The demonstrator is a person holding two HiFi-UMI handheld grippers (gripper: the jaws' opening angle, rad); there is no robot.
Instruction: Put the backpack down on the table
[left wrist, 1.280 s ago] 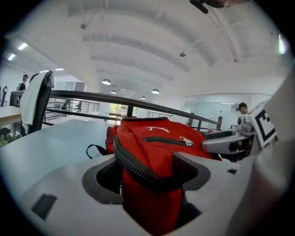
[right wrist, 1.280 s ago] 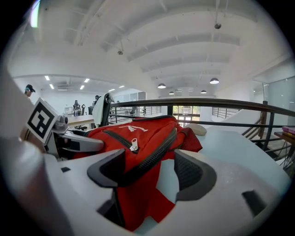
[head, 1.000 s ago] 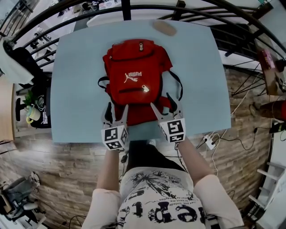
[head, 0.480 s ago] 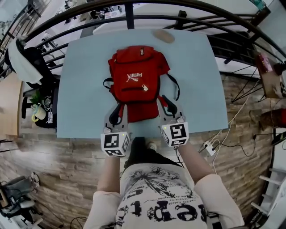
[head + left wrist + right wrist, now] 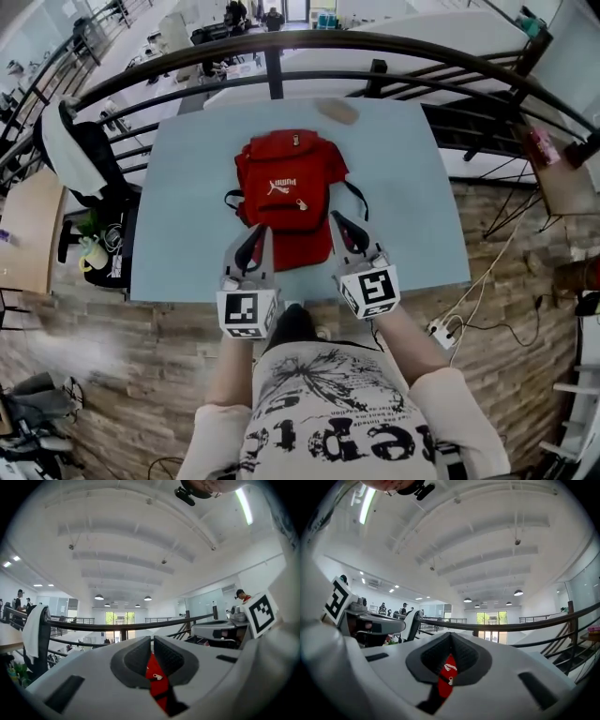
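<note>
Across the middle of the frame, the pale blue tabletop point(image 5: 403, 216) carries the red backpack point(image 5: 286, 183), lying flat with its logo up. I see my left tool point(image 5: 251, 246) and right tool point(image 5: 345, 231) at its near corners, each pressed together, pinching nothing. Black railing point(image 5: 375, 42) curves behind, a cloth-draped chair point(image 5: 89, 164) stands upper left, and brown patterned floor point(image 5: 506, 309) lies lower right.

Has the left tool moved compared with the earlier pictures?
Yes. The left tool has pulled back from the red backpack toward the near edge of the table, and its jaws are now together.
</note>
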